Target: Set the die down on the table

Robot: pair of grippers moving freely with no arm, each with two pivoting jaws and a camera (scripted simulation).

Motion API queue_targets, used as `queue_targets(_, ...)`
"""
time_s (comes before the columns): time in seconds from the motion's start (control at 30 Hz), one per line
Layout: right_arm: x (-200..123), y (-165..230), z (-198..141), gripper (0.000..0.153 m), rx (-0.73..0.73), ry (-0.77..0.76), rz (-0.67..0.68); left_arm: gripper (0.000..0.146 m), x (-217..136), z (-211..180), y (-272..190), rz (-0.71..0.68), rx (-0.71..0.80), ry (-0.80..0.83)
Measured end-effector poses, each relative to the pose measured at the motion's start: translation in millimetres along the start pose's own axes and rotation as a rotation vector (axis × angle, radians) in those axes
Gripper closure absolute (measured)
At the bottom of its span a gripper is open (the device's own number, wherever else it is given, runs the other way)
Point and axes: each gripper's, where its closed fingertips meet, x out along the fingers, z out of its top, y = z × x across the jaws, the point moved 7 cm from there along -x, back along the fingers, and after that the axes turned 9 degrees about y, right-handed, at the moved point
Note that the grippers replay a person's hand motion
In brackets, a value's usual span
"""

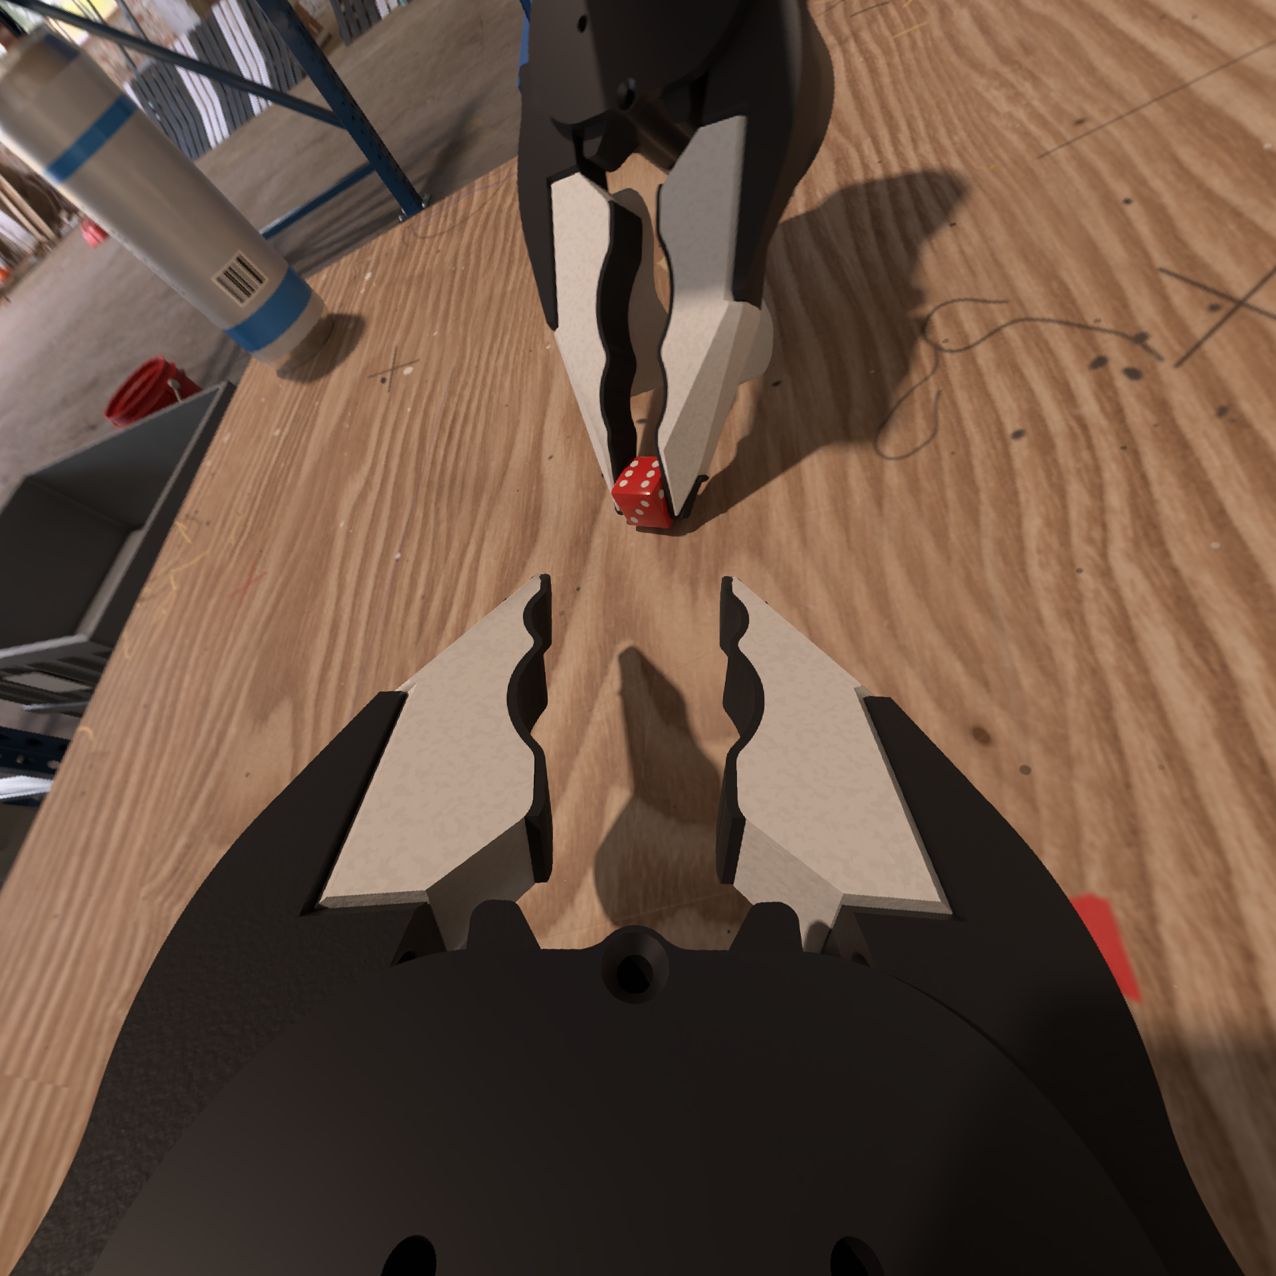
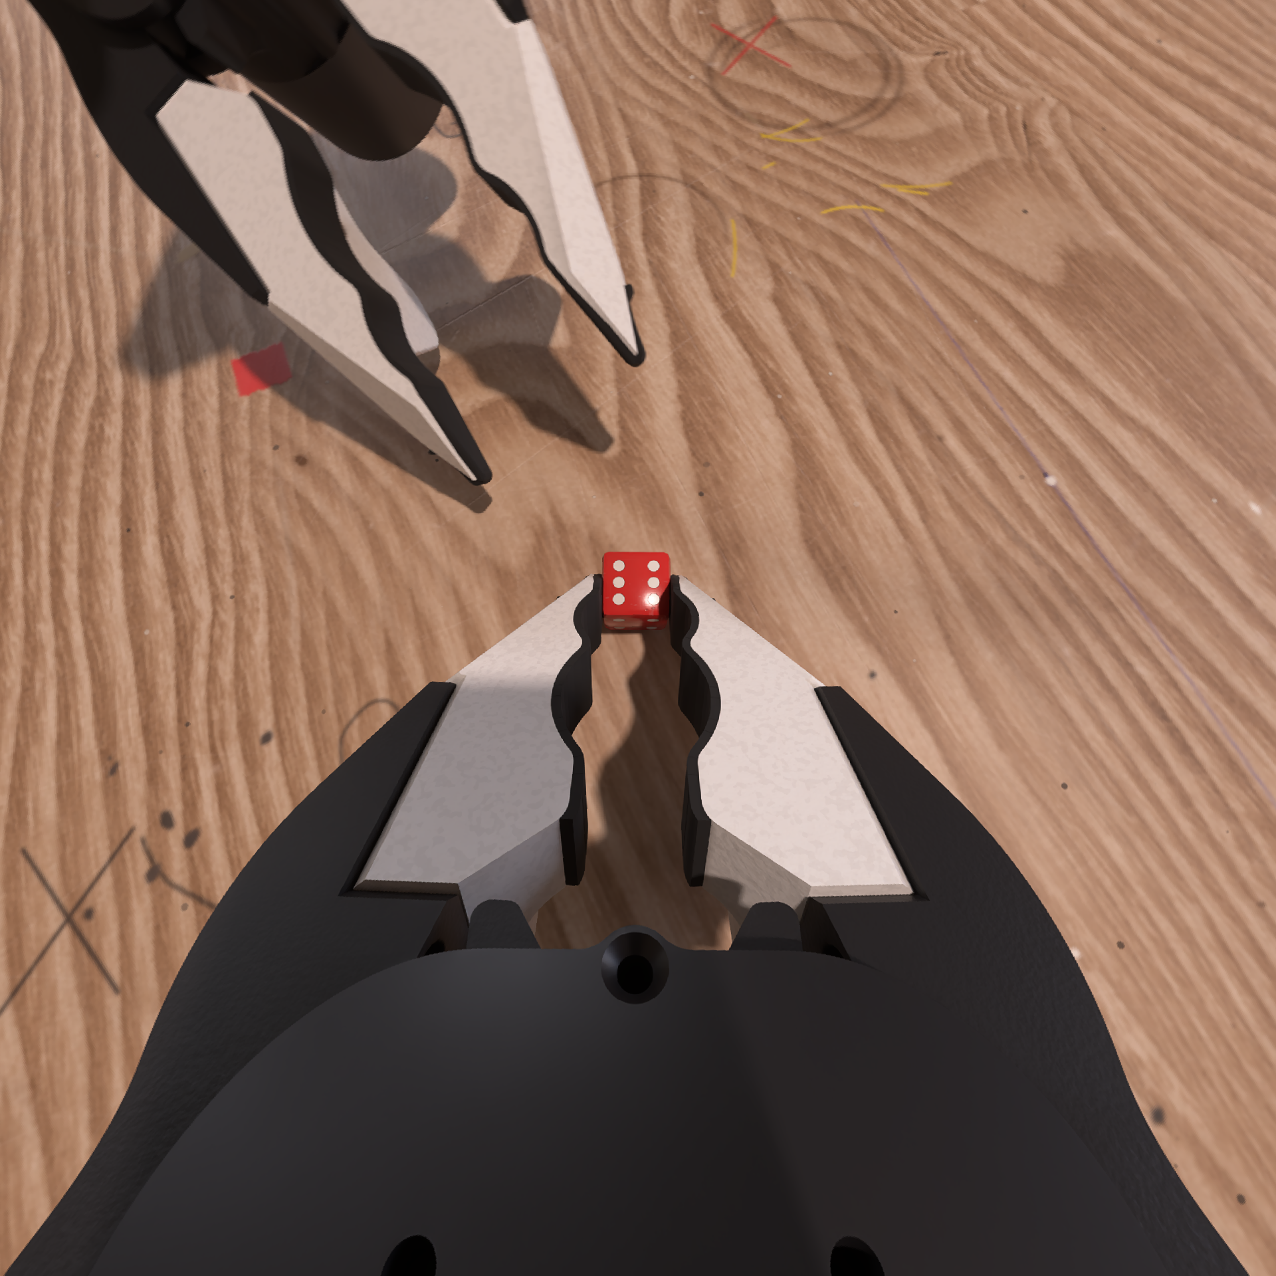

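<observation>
Item: red die (image 2: 635, 585) — pinched at the very tips of my right tongs (image 2: 634, 601), low over the counter (image 2: 967, 552), apparently touching it. My left tongs (image 1: 635, 587) — spread, empty, pointing at the die from just beside.

A grey cylinder (image 1: 148, 207) with blue bands and a barcode sticker stands at the far left of the wood surface, casting a short shadow to its right; off the left edge sit a dark grey open-topped bin (image 1: 90, 525), a red bucket (image 1: 145, 400) on the concrete floor beyond it, and blue shelving uprights (image 1: 345, 103) farther back. A small red square of tape (image 2: 261, 369) lies flat on the wood; elsewhere on the surface are a red cross mark (image 2: 749, 45), short yellow strokes (image 2: 853, 207), a black pencilled cross (image 2: 72, 915), a looping black scribble (image 1: 967, 359) and scattered dark specks.
</observation>
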Motion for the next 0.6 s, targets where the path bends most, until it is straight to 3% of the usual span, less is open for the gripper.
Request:
queue_targets(0.1, -2.3, -3.4, 0.6, 0.134, 0.035, 0.0, 0.005, 0.095, -1.7, 1.6, -1.2, 0.053, 0.081, -0.011)
queue_targets(0.37, -18.8, -2.7, 18.4, 0.134, 0.05, -0.092, 0.067, 0.084, -2.1, 9.7, -5.3, 0.37, 0.422, 0.016)
queue_targets(0.6, -16.2, -4.8, 13.2, 0.134, 0.005, -0.034, 0.028, 0.083, -0.5, 4.9, -2.3, 0.292, 0.314, 0.019)
